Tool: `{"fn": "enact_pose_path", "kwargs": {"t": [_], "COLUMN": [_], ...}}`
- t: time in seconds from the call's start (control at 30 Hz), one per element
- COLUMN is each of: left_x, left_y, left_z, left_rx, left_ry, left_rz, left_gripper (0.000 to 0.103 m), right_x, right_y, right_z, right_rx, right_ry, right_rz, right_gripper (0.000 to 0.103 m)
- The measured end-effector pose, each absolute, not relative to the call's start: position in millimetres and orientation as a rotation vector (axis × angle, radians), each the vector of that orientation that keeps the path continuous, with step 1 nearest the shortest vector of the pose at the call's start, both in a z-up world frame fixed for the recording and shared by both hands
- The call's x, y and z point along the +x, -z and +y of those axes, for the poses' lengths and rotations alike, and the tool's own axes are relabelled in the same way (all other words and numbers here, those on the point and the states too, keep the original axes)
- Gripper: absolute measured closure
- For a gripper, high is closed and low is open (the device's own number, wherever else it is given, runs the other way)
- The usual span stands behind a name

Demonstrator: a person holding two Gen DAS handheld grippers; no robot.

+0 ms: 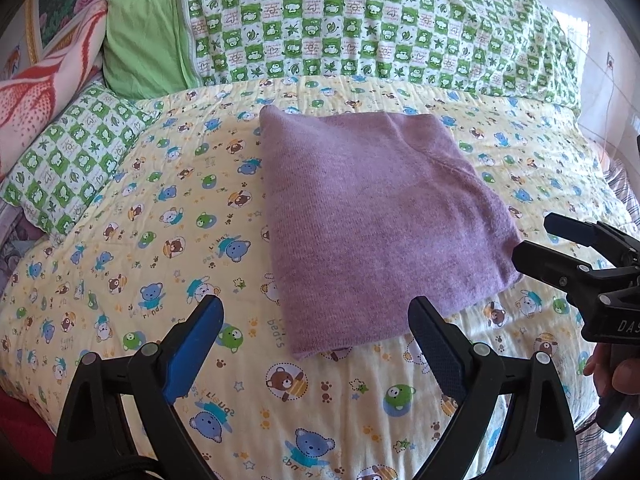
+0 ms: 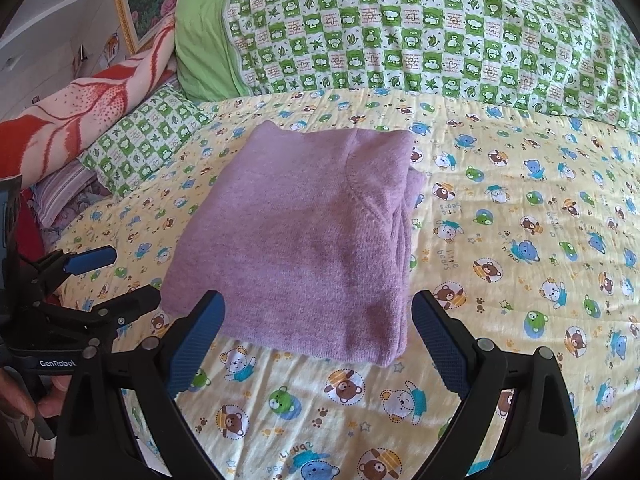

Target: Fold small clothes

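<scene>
A purple knit garment (image 1: pixel 372 216) lies folded into a thick, roughly square packet on the bed (image 1: pixel 120 280), resting on a yellow quilt printed with cartoon bears. No container appears in either view. The garment's surface is mostly smooth; a curved seam (image 2: pixel 360 184) runs across its upper layer, and in the right wrist view the stacked edges of the folds show along its right side. Behind it, at the head of the bed, lie a green-and-white checked blanket (image 1: pixel 360 24), a small pillow (image 1: pixel 76 156) in the same print, a plain green cloth (image 1: pixel 148 32) and a red-and-pink patterned blanket (image 1: pixel 36 92).

The left hand-held gripper (image 1: pixel 316 316) hovers above the quilt at the garment's near edge, its blue-padded fingers spread wide and holding nothing. The right hand-held gripper (image 2: pixel 318 312) is likewise spread wide and empty, its fingers straddling the garment's near edge without gripping it. Each gripper shows in the other's camera: the right one at the garment's right corner, with fingers of a hand (image 1: pixel 608 368) wrapped around its handle, and the left one near the garment's left corner, held by a hand (image 2: pixel 24 396) at the picture's edge.
</scene>
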State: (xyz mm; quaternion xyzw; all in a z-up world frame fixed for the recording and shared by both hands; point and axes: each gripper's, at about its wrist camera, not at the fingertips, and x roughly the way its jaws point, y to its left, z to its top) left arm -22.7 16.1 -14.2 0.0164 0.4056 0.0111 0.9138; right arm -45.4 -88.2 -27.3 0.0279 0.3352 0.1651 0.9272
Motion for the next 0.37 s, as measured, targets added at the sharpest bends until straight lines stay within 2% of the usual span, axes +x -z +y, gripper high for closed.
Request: {"fn": "enact_pose_path", "kwargs": {"t": [0.37], "left_x": [-15.3], "left_y": [11.3], "left_z": [14.2], "left_rx": [0.028], "left_ry": [-0.026], "left_rz": [0.840], "left_gripper": [0.009], "right_x": [-37.5], "right_y": [28.6], "right_z": [-96.0], "right_rx": [0.074], "right_ry": [-0.335], "right_rz": [0.692], "right_gripper": [0.008]}}
